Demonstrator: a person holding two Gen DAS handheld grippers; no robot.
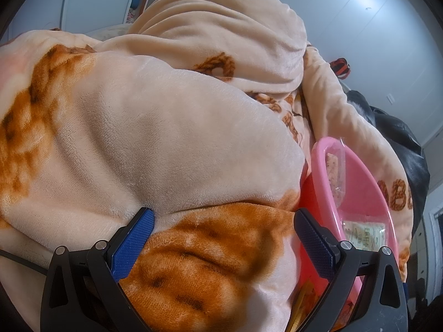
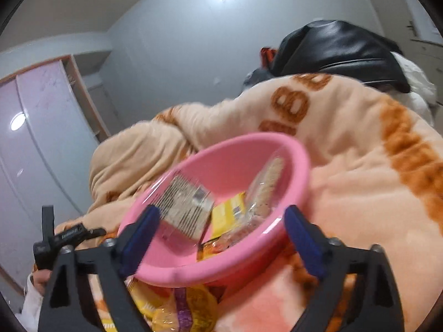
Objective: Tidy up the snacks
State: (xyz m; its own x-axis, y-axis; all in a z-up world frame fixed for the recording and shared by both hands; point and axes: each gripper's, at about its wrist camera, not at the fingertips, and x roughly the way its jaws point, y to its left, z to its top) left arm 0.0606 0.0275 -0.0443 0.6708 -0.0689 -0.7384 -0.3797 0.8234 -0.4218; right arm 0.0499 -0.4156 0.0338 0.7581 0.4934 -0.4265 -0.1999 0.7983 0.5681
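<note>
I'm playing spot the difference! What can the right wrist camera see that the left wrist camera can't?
Only the right wrist view shows a yellow packet and a barcode-printed packet in the pink bowl, and yellow snack bags below its rim. Only the left wrist view shows a pale labelled packet in the pink bowl. Both show the bowl on the peach blanket, a black jacket, and open blue fingers.

We find the pink basin (image 2: 221, 149) crowded with snack packets (image 2: 187, 210), open above; bunched blanket (image 1: 166, 144) walls its left and far sides.
</note>
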